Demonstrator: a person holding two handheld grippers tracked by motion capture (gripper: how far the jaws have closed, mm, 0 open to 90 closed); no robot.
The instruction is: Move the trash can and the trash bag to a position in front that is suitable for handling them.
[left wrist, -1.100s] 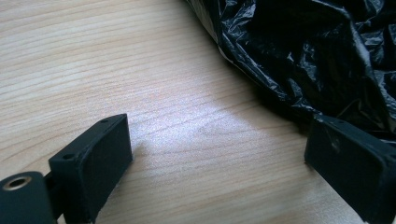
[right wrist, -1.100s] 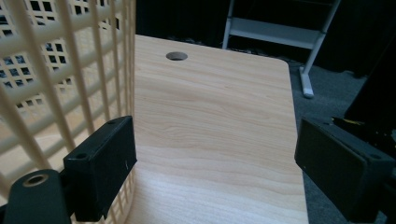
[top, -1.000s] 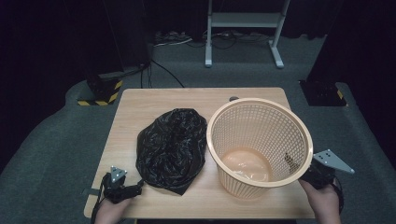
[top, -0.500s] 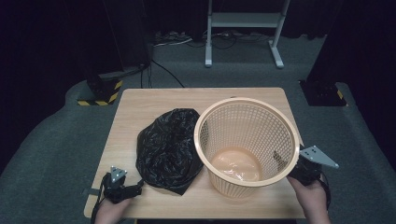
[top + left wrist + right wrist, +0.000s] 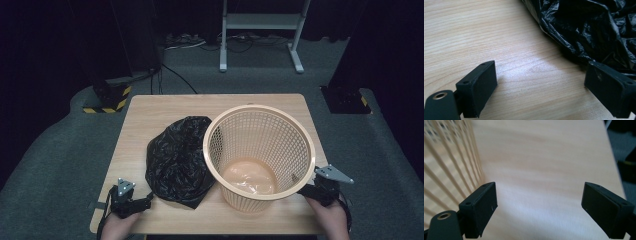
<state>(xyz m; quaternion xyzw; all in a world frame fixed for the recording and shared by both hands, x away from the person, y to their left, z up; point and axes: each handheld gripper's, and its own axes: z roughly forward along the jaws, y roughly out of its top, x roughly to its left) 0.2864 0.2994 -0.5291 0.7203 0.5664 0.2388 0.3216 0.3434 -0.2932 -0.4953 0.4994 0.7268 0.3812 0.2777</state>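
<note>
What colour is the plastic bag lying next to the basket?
Glossy black; the plastic bag shows best in the left gripper view, crumpled beside the basket.

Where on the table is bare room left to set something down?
Free: the far strip of the table beyond the bag and basket, and the left edge beside the bag. Crowded: the centre and near right, where bag and basket touch.

Glossy black bag (image 5: 177, 157); peach lattice basket (image 5: 260, 150); pale wood-grain table (image 5: 165, 107); yellow-black striped block (image 5: 107, 105).
</note>
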